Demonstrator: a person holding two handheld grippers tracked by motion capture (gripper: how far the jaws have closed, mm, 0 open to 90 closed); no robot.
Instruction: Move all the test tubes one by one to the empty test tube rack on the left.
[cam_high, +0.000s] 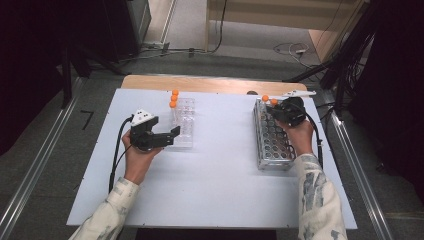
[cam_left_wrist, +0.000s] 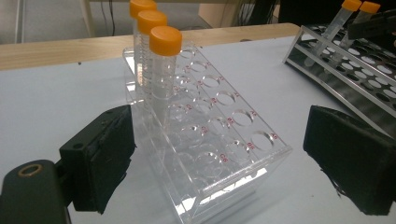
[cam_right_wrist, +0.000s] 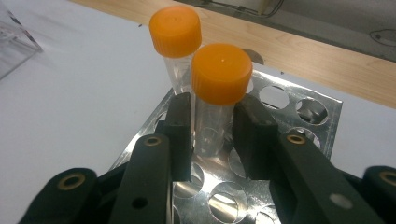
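Note:
A clear acrylic rack (cam_high: 184, 125) (cam_left_wrist: 224, 135) lies left of centre on the white board, with three orange-capped tubes (cam_high: 173, 99) (cam_left_wrist: 161, 60) standing at its far end. My left gripper (cam_high: 167, 131) (cam_left_wrist: 229, 154) is open, its jaws either side of the rack's near end and apart from it. On the right sits a metal rack (cam_high: 274, 142) (cam_right_wrist: 299, 107) with two orange-capped tubes in its far left corner. My right gripper (cam_high: 282, 109) (cam_right_wrist: 212, 135) is shut on the nearer tube (cam_right_wrist: 215, 74), below its cap. The other tube (cam_right_wrist: 175, 31) stands just behind.
The white board (cam_high: 220, 170) rests on a wooden table whose edge (cam_high: 200, 84) shows at the far side. A small white object (cam_high: 298, 93) lies beyond the metal rack. Metal rails (cam_high: 350, 150) run along both sides of the table, and cables lie on the floor.

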